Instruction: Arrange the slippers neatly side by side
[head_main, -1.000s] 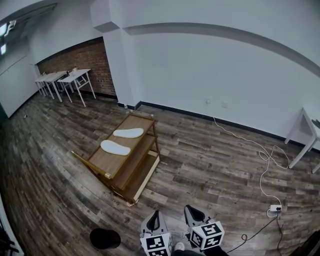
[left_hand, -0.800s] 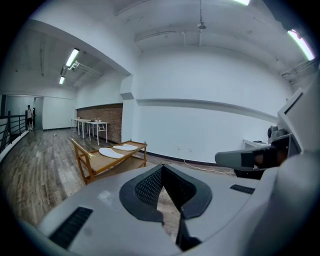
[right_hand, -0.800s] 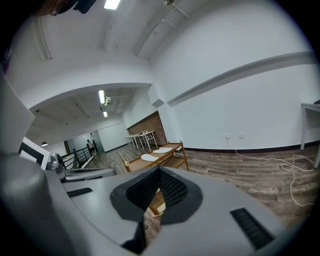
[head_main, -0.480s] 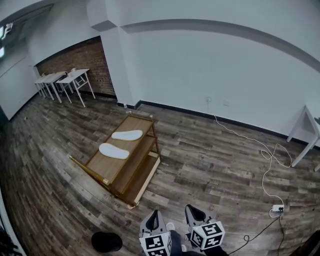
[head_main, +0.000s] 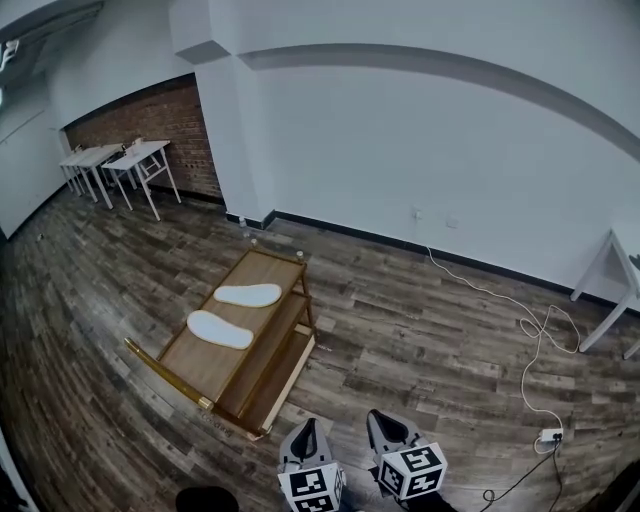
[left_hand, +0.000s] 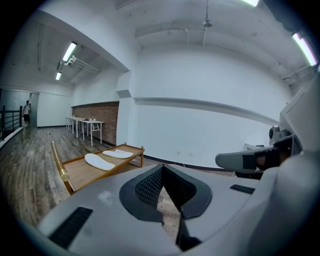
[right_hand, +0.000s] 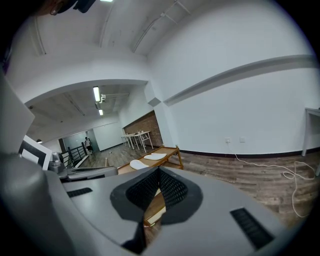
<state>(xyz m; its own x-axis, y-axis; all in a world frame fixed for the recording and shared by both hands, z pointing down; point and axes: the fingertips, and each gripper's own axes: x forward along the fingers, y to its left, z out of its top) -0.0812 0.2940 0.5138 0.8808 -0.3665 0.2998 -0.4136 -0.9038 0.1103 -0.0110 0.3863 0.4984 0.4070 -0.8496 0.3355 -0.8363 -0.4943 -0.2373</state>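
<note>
the left gripper (head_main: 308, 430) and the right gripper (head_main: 384, 420) are both pressed together with nothing between the jaws. they are held low and side by side at the bottom of the head view, aimed across the floor (head_main: 430, 330) toward the wooden rack (head_main: 205, 362). the rack stands well apart from them.

the two white slippers lie flat on the rack's top shelf, toward its far half. the far slipper (head_main: 248, 295) and the near slipper (head_main: 220, 329) are close together but not touching. they are not parallel: the gap between them is wider at one end than at the other.

the step in hand looks like the approach, with nothing yet handled. to do it well, come up to a long side of the rack so both slippers sit in easy reach and the brass-coloured rail (head_main: 165, 373) at the near end is out of the way. spread the jaws before reaching in. the slippers look thin and limp, so pinch each by an edge near its end rather than from above. better to move one and leave the other as the reference, swinging it until the long sides run parallel and the toes line up, then release low.
</note>
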